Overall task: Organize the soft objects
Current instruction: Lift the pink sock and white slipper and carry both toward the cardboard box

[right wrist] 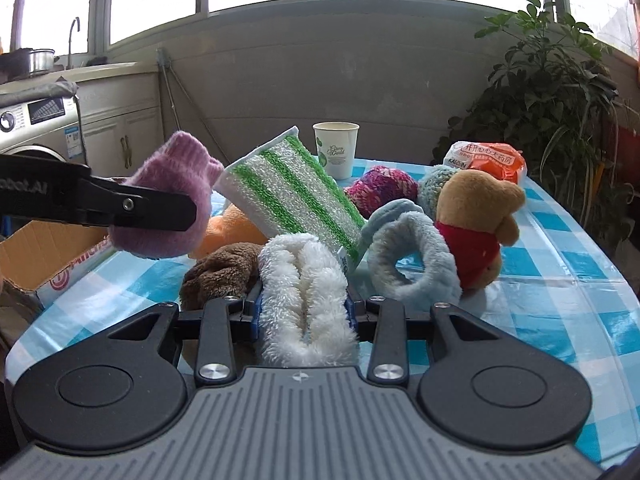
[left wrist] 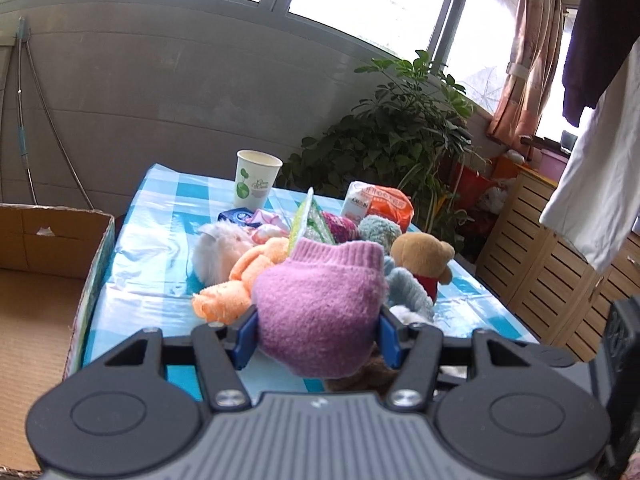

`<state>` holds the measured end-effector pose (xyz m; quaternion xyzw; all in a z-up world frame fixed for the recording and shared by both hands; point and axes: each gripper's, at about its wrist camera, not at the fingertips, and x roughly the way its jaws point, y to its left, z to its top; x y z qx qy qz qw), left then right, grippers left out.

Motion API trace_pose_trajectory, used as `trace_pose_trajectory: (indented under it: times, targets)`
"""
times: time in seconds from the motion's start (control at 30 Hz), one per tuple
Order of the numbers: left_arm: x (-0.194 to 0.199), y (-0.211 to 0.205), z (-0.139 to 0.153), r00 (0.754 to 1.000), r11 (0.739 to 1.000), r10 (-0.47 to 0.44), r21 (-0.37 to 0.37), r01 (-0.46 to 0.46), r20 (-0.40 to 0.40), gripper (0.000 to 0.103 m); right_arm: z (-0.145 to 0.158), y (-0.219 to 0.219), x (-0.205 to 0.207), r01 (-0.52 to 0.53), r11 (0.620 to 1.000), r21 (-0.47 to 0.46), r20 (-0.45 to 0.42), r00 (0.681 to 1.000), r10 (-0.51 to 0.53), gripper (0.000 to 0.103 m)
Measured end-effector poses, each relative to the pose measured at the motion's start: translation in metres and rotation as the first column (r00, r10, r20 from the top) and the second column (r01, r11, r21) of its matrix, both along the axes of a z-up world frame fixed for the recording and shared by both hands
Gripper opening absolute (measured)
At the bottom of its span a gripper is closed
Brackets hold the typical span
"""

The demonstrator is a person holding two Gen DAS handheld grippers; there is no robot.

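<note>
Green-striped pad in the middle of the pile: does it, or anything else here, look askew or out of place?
Yes. The green-striped pad stands tilted on edge, propped among the toys rather than lying flat. The paper cup and orange snack packet are not soft items. Nothing looks spilled or damaged.

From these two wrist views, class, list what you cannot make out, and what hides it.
- Cardboard box: left wrist view, contents cut off by the left edge.
- Brown plush: right wrist view, shape hidden behind the white fluffy cloth and right gripper.
- Orange packet: print too small to read.
</note>
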<state>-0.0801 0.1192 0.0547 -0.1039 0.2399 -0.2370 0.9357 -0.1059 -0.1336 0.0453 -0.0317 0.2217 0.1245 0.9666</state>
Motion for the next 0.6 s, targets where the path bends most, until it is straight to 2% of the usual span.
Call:
trace_pose_trajectory:
  times: [0.17,0.33,0.43,0.6]
  targets:
    - [0.0,0.008,0.005,1.0,1.0,0.016,-0.025,-0.016,0.019,0.059,-0.002,0.006,0.008,0.007,1.0,-0.01,0.004,1.0,-0.007,0.045]
    - [0.004,0.02,0.004,0.999,0.998,0.044,-0.046,-0.043,0.001,0.059,-0.005,0.014,0.005,0.001,1.0,-0.03,0.014,1.0,-0.001,0.045]
    - [0.01,0.018,-0.007,0.998,0.999,0.027,-0.029,-0.029,-0.054,0.06,-0.002,0.015,0.007,-0.009,1.0,-0.026,0.013,1.0,0.009,0.045]
    - [0.019,0.011,-0.019,0.995,0.999,0.047,0.026,-0.045,-0.092,0.06,0.0,0.022,0.023,-0.03,0.998,-0.056,0.019,0.999,0.031,0.045]
